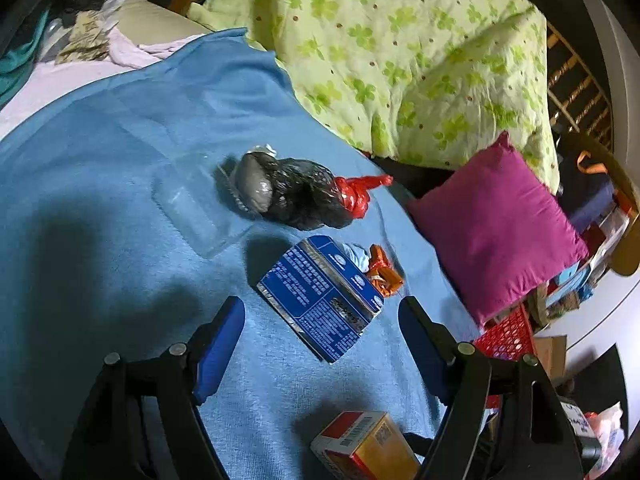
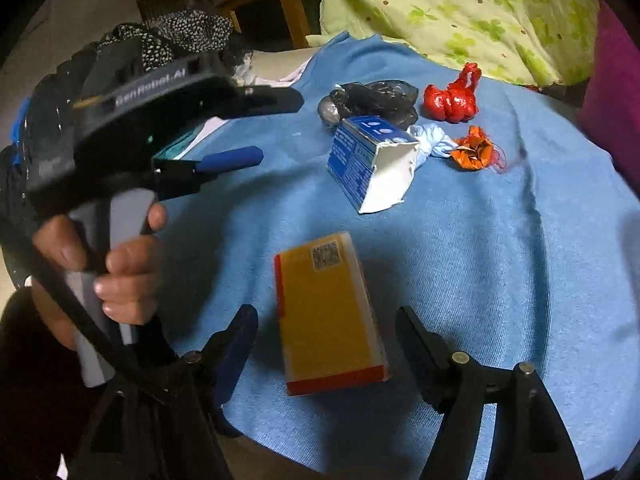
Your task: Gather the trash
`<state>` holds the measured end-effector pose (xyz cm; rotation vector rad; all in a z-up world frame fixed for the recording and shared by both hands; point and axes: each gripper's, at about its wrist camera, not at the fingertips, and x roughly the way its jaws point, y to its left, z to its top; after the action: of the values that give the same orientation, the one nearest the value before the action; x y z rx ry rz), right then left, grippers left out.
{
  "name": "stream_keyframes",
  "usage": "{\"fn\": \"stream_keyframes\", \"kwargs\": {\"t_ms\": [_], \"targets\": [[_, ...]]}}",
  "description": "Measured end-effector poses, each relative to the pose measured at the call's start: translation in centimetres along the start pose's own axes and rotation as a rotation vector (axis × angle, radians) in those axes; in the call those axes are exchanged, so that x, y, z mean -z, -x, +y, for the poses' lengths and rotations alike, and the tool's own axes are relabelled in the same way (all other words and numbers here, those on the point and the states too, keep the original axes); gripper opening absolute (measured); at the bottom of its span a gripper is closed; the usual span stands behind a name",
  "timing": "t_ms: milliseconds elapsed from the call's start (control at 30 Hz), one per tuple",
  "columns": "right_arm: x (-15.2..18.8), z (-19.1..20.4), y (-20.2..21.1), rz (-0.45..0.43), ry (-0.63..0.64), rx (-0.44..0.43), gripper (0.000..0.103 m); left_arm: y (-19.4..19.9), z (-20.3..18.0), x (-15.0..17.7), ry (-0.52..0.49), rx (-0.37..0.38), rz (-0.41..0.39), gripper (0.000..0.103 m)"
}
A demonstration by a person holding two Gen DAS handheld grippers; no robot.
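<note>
Trash lies on a blue blanket (image 1: 100,168). A torn blue carton (image 1: 320,300) lies just ahead of my open left gripper (image 1: 320,312). Beyond it are a black plastic bag (image 1: 296,192), a knotted red bag (image 1: 356,194), an orange wrapper (image 1: 384,272) and a clear plastic tray (image 1: 196,208). A yellow and red box (image 2: 328,312) lies between the fingers of my open right gripper (image 2: 326,320), apart from both; it also shows in the left wrist view (image 1: 368,444). The right wrist view also shows the blue carton (image 2: 360,160), black bag (image 2: 372,100), red bag (image 2: 452,100), orange wrapper (image 2: 474,150) and the left gripper (image 2: 256,128), open.
A green clover-print quilt (image 1: 400,52) is heaped at the back and a magenta cushion (image 1: 496,224) lies to the right. A red basket (image 1: 508,336) and clutter sit past the bed's right edge. Clothes (image 1: 80,40) are piled at the far left.
</note>
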<state>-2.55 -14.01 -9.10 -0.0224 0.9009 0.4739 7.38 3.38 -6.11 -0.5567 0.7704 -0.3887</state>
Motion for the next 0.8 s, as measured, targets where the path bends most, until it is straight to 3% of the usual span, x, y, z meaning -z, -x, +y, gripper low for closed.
{"fn": "stream_keyframes", "kwargs": {"t_ms": [33, 167, 300, 433, 600, 800], "targets": [[0.3, -0.4, 0.2, -0.007, -0.001, 0.0, 0.053, -0.2, -0.5, -0.2, -0.017, -0.013, 0.005, 0.08], [1.0, -1.8, 1.5, -0.047, -0.036, 0.013, 0.053, -1.1, -2.7, -1.1, -0.041, -0.058, 0.029, 0.083], [1.3, -4.2, 3.3, -0.084, -0.101, 0.022, 0.053, -3.4, -5.6, -2.3, -0.046, -0.212, 0.075, 0.083], [2.1, -6.5, 5.1, -0.12, -0.153, 0.041, 0.053, -6.4, -7.5, -3.3, -0.039, -0.448, 0.148, 0.083], [2.6, -7.6, 6.5, -0.159, -0.168, 0.045, 0.053, -8.2, -8.7, -4.3, -0.003, -0.555, 0.155, 0.083], [3.4, -8.1, 7.6, -0.184, -0.184, 0.016, 0.053, -10.9, -7.8, -4.4, 0.002, -0.699, 0.267, 0.083]]}}
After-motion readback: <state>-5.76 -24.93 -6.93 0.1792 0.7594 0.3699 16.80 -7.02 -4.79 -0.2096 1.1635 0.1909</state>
